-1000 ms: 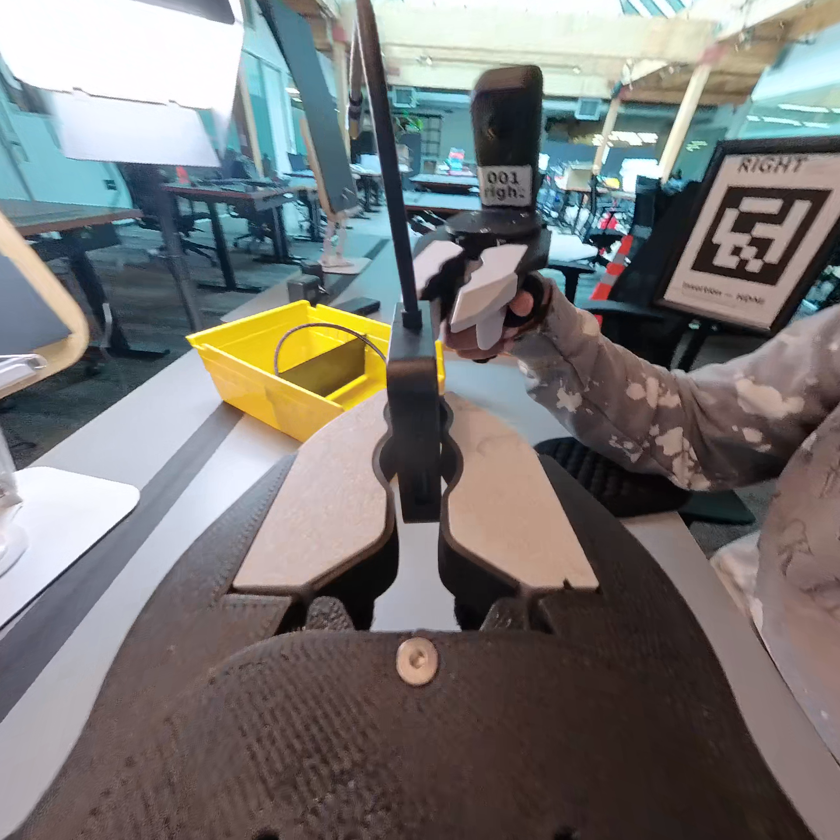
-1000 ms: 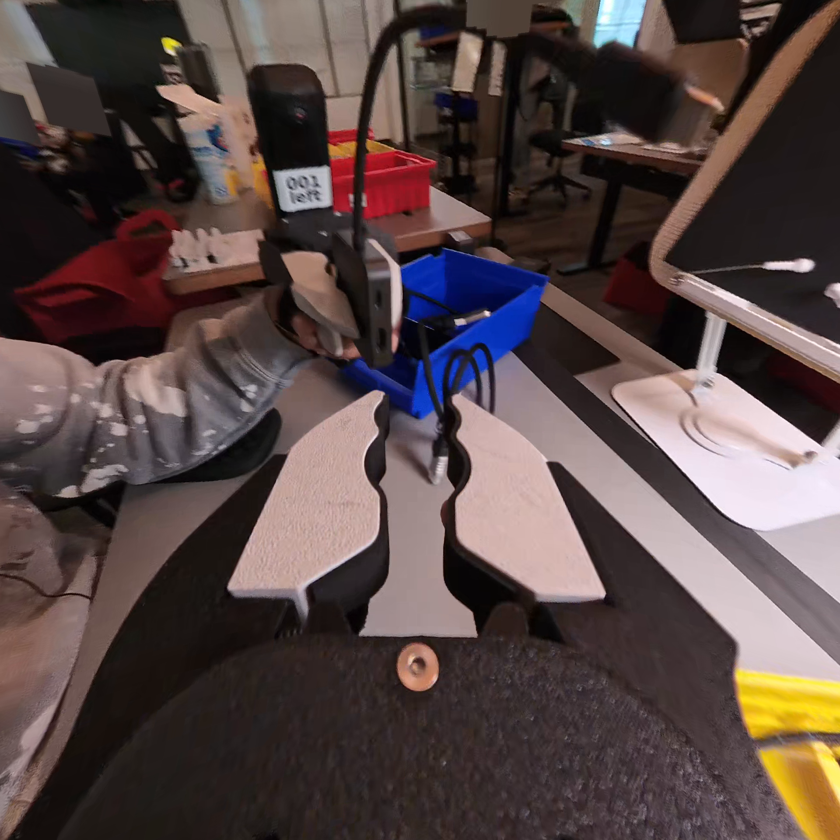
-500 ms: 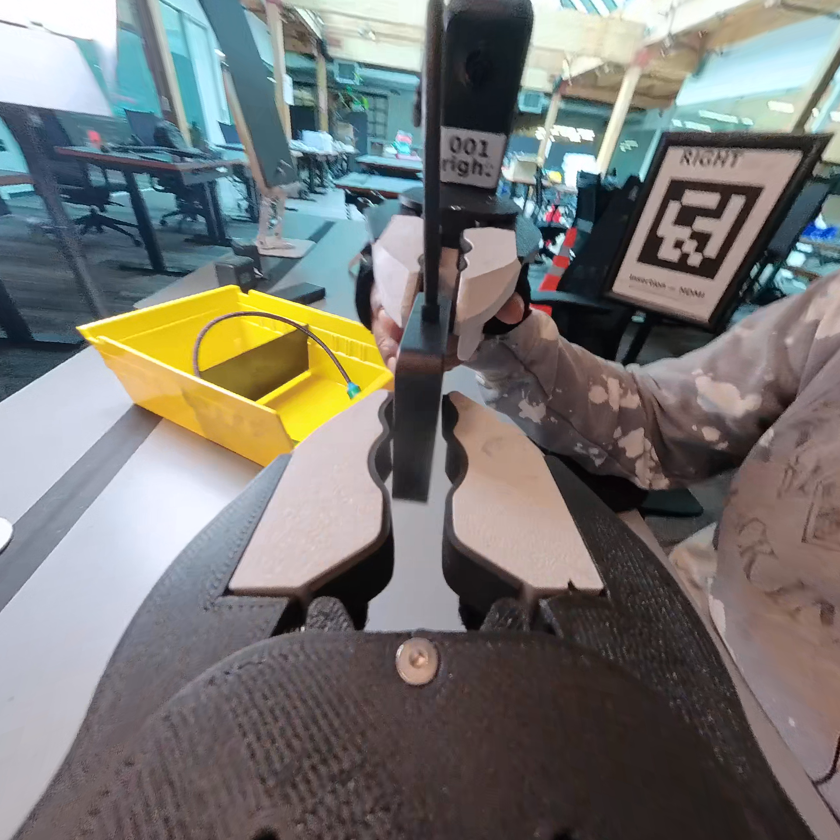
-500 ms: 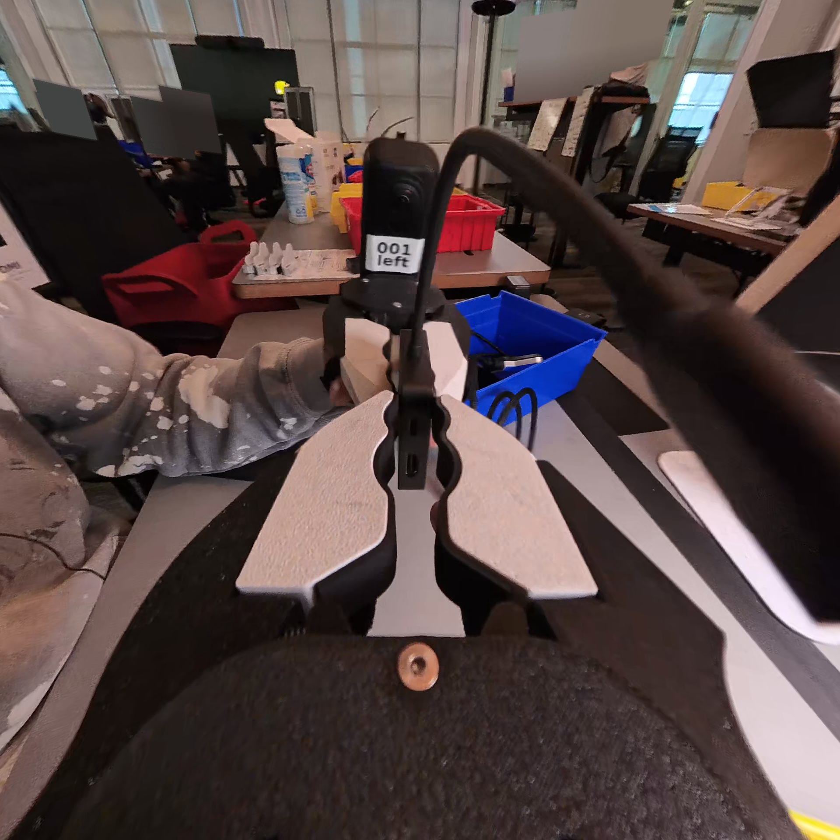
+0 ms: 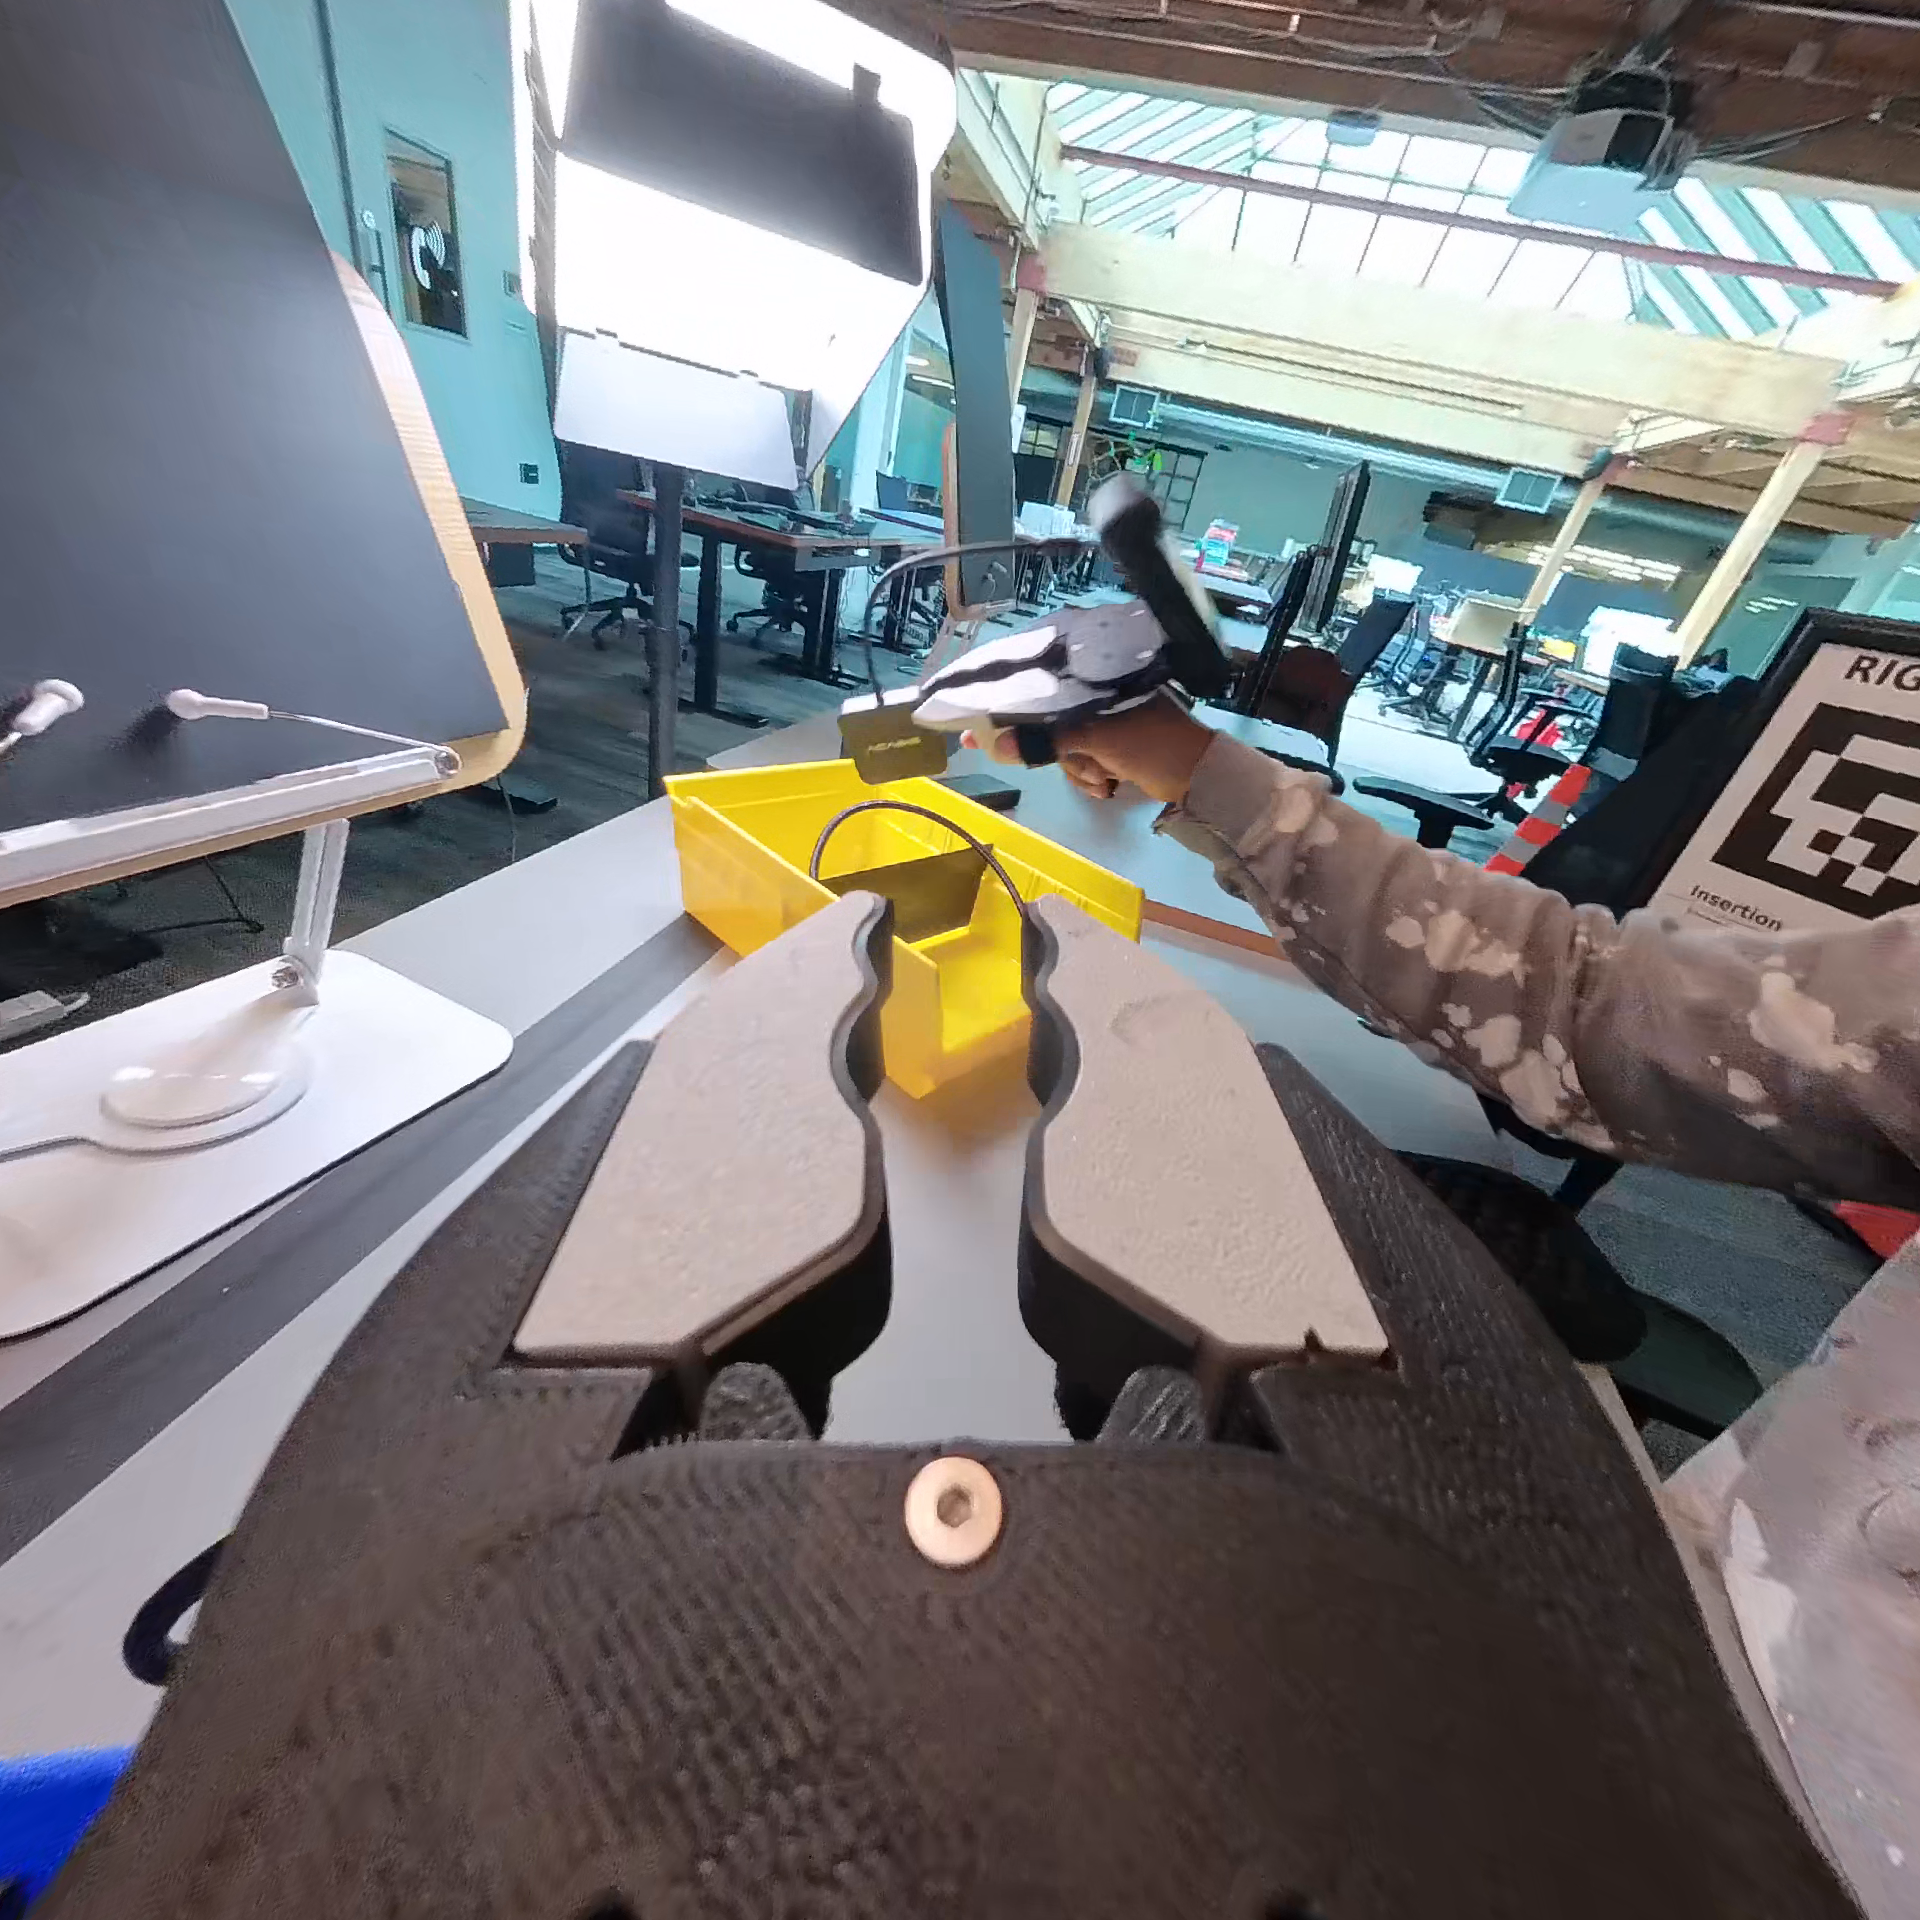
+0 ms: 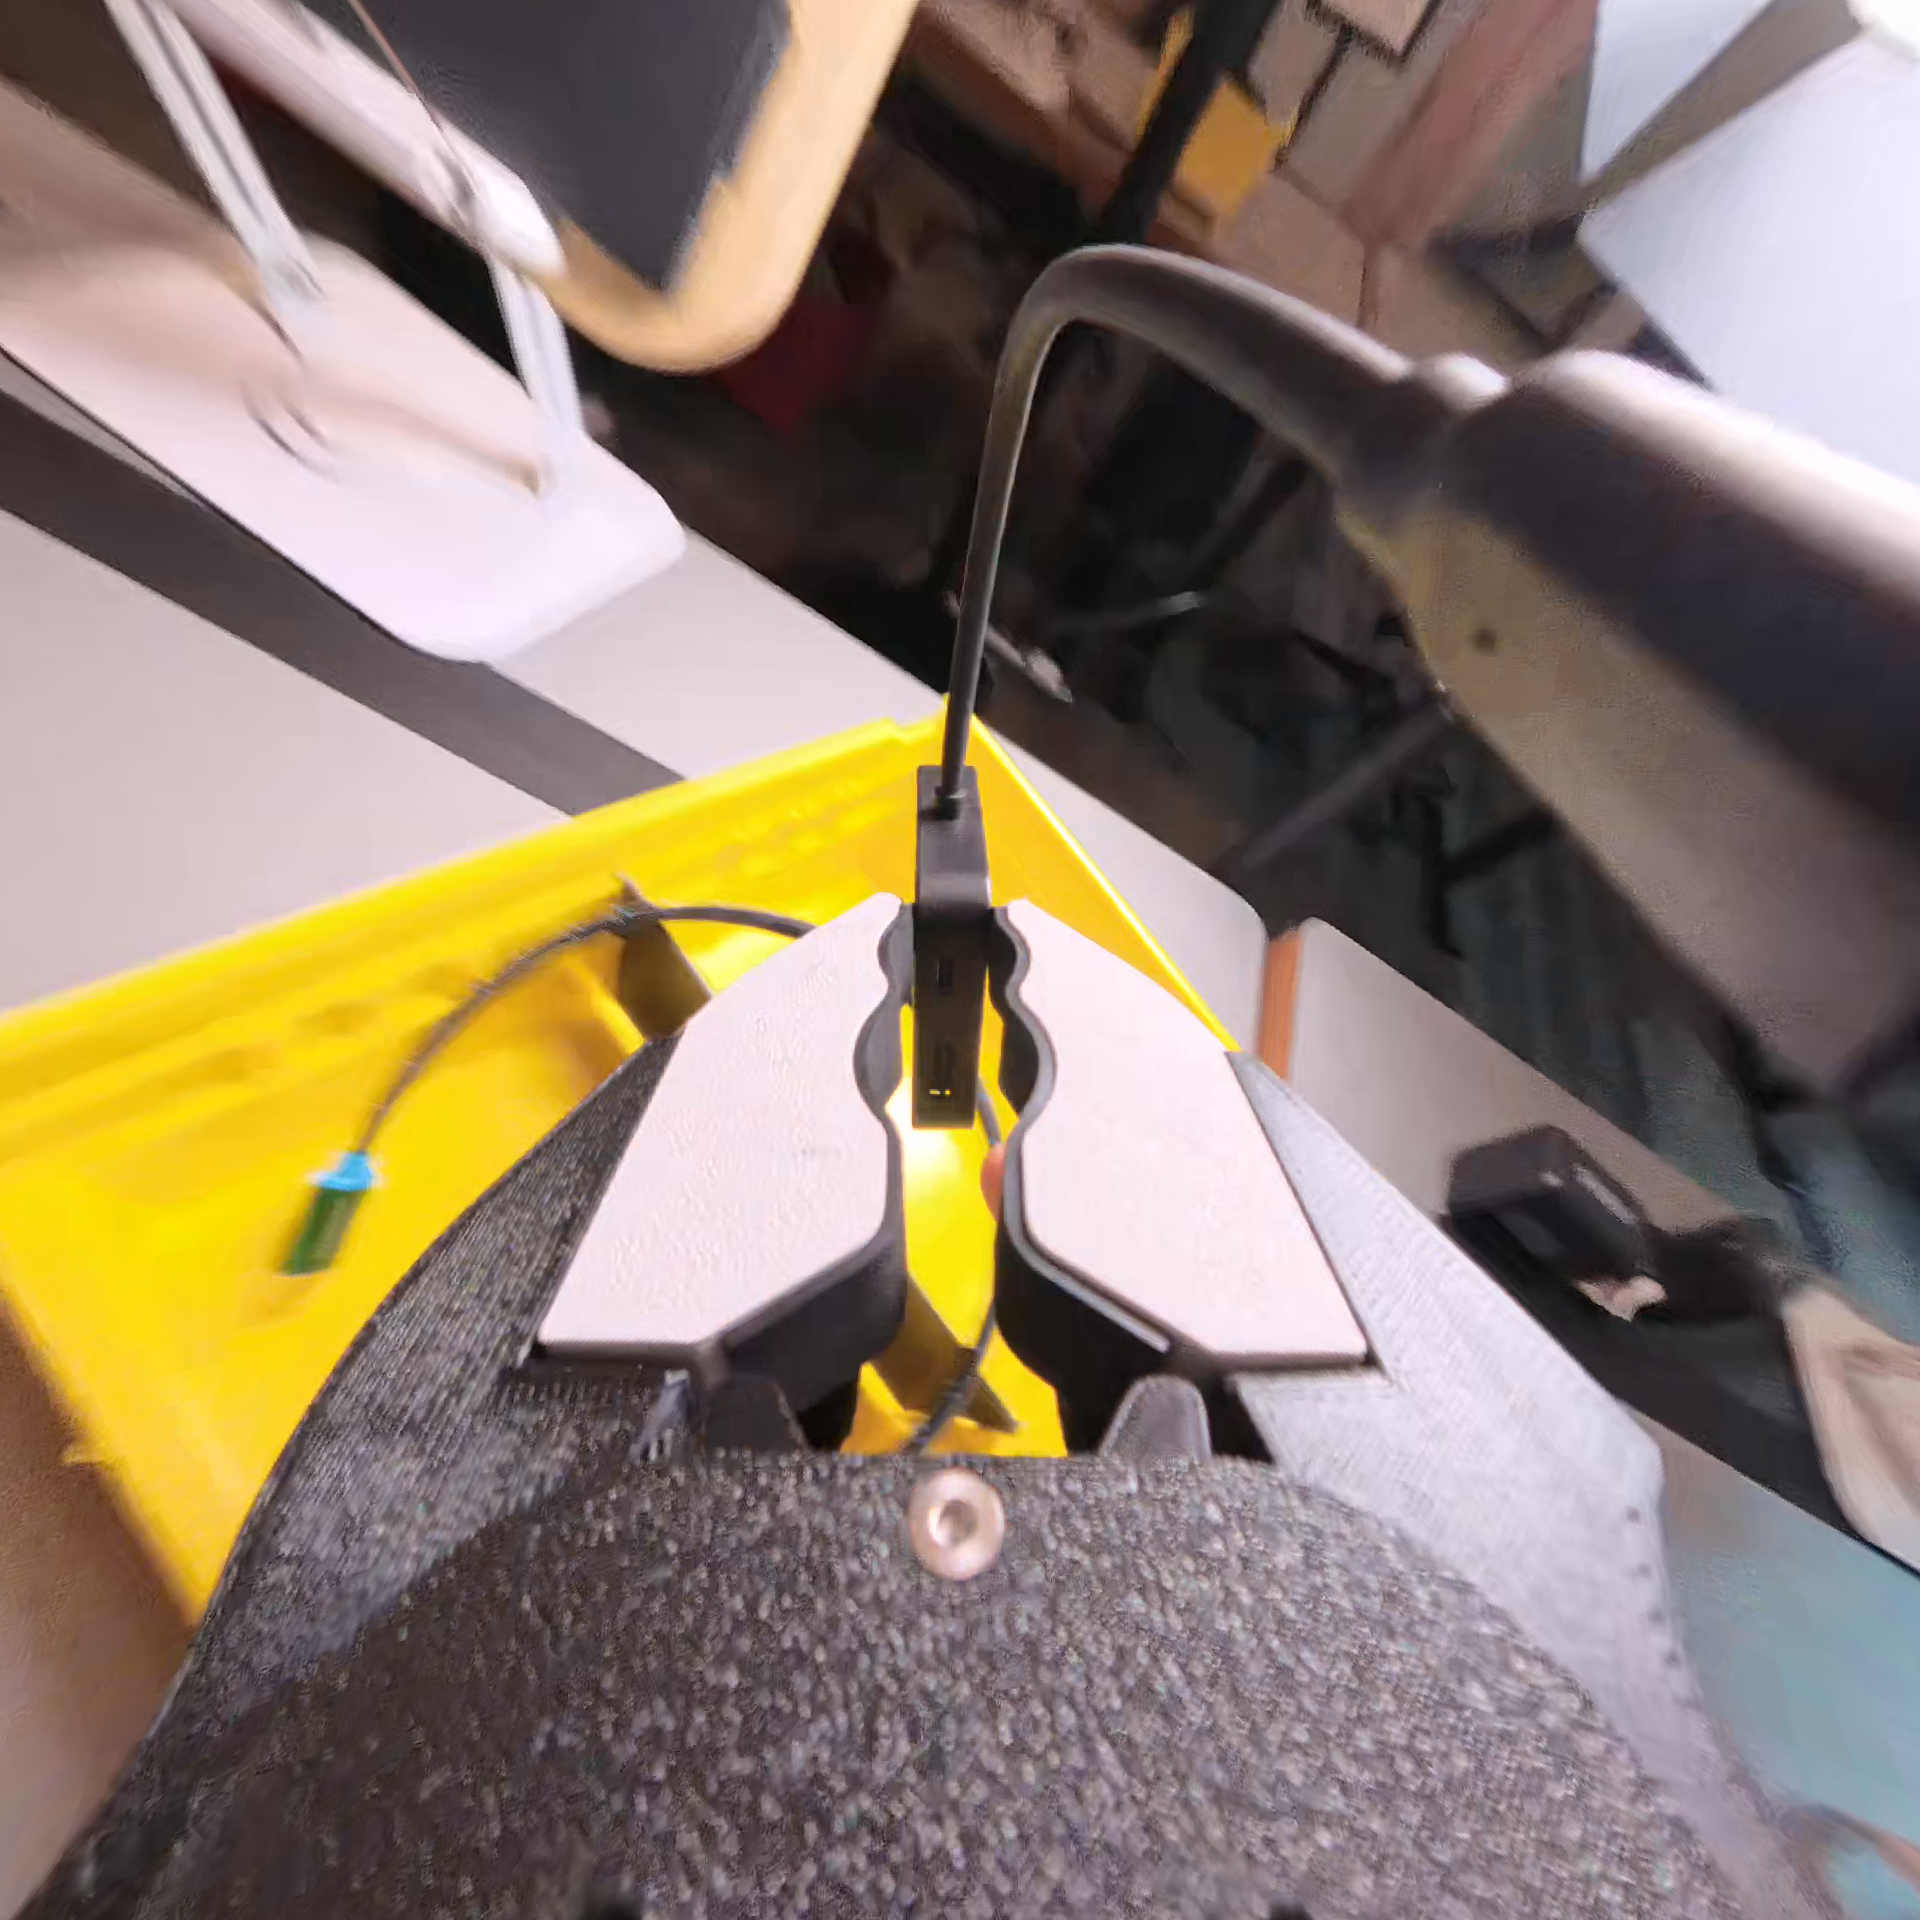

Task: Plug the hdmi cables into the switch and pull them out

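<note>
- The right tool (image 6: 948, 997) pinches the black switch (image 6: 948, 935) edge-on between its pads, the switch's thin built-in lead (image 6: 971, 623) rising from its far end and curving away.
- A second ago the left tool (image 5: 956, 966) was the one clamping the switch; half a second ago both tools met on it. Now the left tool stands spread and empty, so the switch has passed from left to right.
- The right tool has swung from in front of the left one to hang above the yellow bin (image 5: 790, 862), where the left wrist view shows the switch (image 5: 891, 740) tilted just over the bin's far rim.
- Inside the yellow bin lie a dark box and a thin cable with a green plug (image 6: 322, 1226).
- No cable is plugged into the switch's visible ports, so the plug-and-pull work looks finished and this reads as putting the switch away into the yellow bin.
- The grey tabletop (image 5: 582, 935) carries the yellow bin; a white stand base sits beside it.
</note>
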